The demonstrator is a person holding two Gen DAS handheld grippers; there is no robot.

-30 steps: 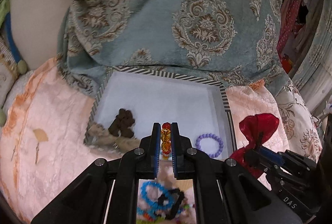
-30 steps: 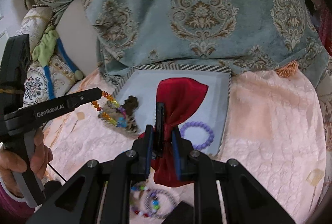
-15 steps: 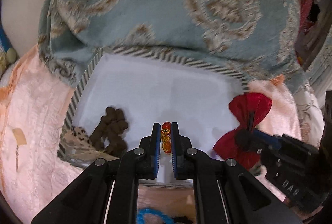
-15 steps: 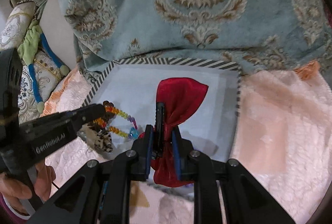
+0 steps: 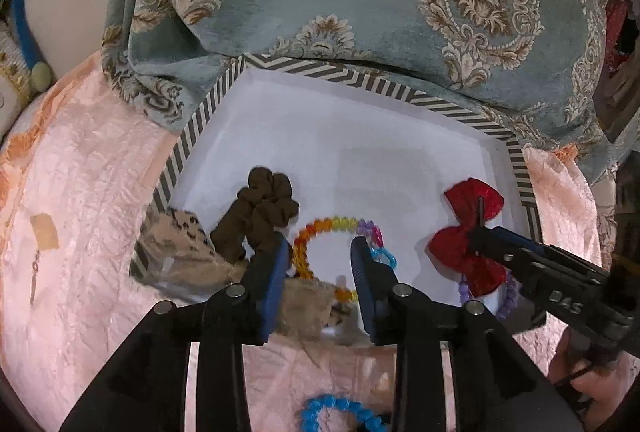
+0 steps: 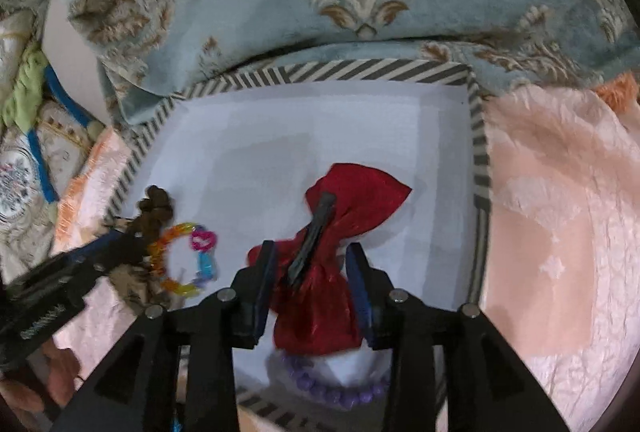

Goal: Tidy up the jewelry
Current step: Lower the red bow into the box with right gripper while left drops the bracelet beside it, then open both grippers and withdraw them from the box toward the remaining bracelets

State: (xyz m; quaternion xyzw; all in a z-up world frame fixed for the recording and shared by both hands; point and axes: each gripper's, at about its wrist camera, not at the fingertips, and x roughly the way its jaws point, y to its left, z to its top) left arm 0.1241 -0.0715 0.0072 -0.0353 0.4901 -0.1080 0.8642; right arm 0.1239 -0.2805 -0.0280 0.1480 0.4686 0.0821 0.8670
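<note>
Both grippers' fingers are opening, releasing the rainbow bead bracelet [image 5: 340, 232] and red fabric bow clip [image 6: 332, 264] inside the striped-rim white tray [image 5: 400, 92]; lifting straight up is avoiding snagging them

"DAS" on right tongs [image 5: 478, 238]

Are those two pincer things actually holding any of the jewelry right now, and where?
Neither grips anything. The left gripper is opening around the rainbow bead bracelet; the right gripper is opening around the red bow. Both lie in the tray.
</note>
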